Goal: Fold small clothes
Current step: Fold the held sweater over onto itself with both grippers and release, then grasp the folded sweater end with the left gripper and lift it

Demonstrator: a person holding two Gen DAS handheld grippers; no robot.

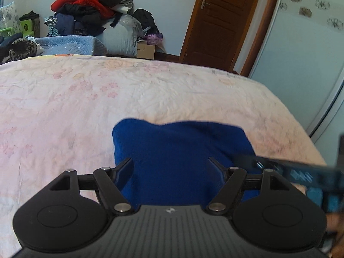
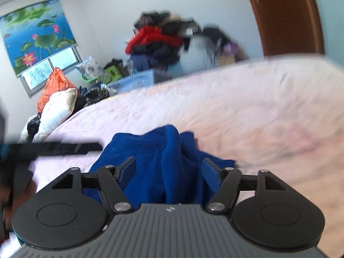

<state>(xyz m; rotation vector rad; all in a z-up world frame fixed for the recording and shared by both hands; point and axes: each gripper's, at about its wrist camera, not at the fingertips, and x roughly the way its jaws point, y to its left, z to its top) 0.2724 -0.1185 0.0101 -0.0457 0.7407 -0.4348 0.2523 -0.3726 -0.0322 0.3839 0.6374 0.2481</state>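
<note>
1. Both grippers stand wide open, holding nothing: left gripper (image 1: 171,163) and right gripper (image 2: 168,163) each straddle the blue garment (image 1: 178,150), cloth lying between and beneath the fingers.
2. Lower centre in both views, it lies on the pink bedspread (image 1: 75,99); flat in the left view, bunched into ridges (image 2: 169,148) in the right.
3. Neither gripper looks nearer.
4. Open bedspread spreads beyond; its edge curves down at the frame's right.

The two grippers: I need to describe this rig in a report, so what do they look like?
Both the left gripper and right gripper look alike: matte black, with a grey ribbed centre plate bearing a small white logo, two round black discs at the sides, black link arms with silver pivot screws, and thin black jaws. No cables or sleeves show.
</note>
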